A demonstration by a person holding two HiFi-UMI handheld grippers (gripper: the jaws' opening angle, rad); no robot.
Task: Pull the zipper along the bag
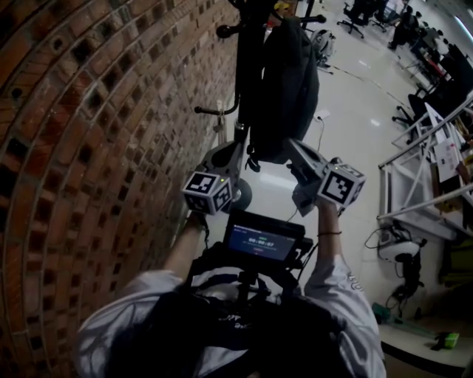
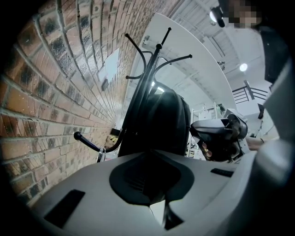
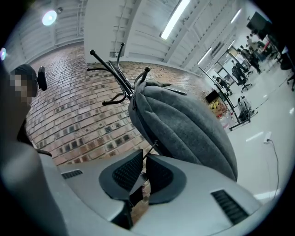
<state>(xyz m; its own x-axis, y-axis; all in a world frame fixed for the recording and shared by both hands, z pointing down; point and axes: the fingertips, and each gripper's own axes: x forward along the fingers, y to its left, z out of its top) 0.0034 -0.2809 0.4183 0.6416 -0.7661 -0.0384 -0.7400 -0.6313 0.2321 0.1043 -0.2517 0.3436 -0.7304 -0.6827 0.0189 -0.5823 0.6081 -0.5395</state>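
Note:
A dark grey backpack (image 1: 284,81) hangs on a black coat rack (image 1: 247,66) beside the brick wall. My left gripper (image 1: 240,148) is at the bag's lower left corner. In the left gripper view its jaws (image 2: 148,154) are closed, with the bag (image 2: 161,120) running straight down into them. My right gripper (image 1: 292,148) is at the bag's lower right. In the right gripper view its jaws (image 3: 144,159) stand almost together, and a thin black zipper pull (image 3: 152,148) leads from the bag (image 3: 184,124) to their tips.
The brick wall (image 1: 96,111) runs close along the left. White floor with a cable (image 1: 319,129) lies beyond the bag. Desks and metal frames (image 1: 425,170) stand at the right, office chairs (image 1: 362,15) far back. A screen (image 1: 260,242) is mounted on the person's chest.

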